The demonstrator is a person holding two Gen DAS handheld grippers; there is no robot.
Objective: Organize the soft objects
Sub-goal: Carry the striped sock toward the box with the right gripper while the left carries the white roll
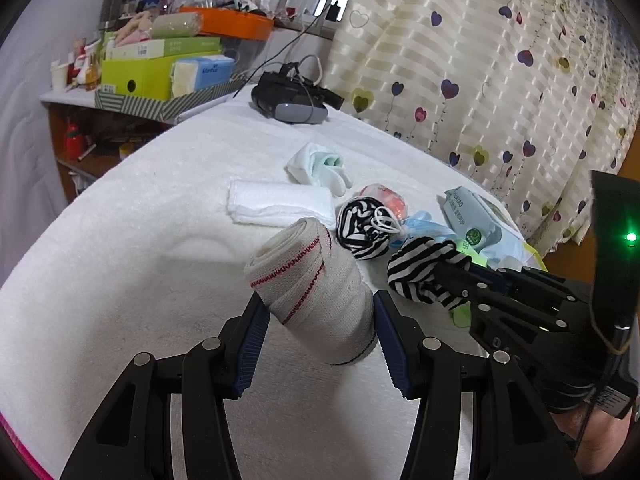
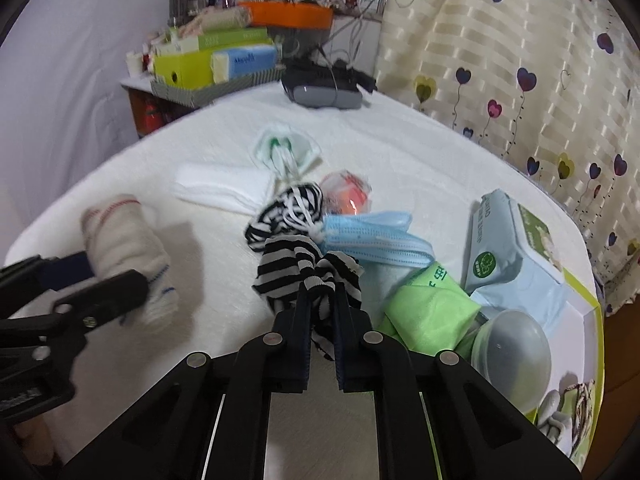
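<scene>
Nearest, the left gripper holds a rolled elastic bandage between its blue pads; the jaws stand fairly wide because the roll is thick, and both pads look to press its flanks. The roll's long axis runs away from the jaws, its open spiral end tilted up and to the left, its far end resting on or just above the white towel-covered table; which of the two I cannot tell. Just to its right, the right gripper has its jaws pinched narrow on a black-and-white striped sock, which bunches up above the fingertips. So each hand already has a soft thing, and the coming move, as I judge it, turns on where these go: the second striped sock, balled up, lies straight ahead of the right gripper and close to it, so that hand is the nearer for pairing them. A blue face mask lies just beside that ball, a green cloth and a wipes pack to the right. Farther off lie a folded white towel and a small pale sock bundle, and at the far edge a dark headset.
</scene>
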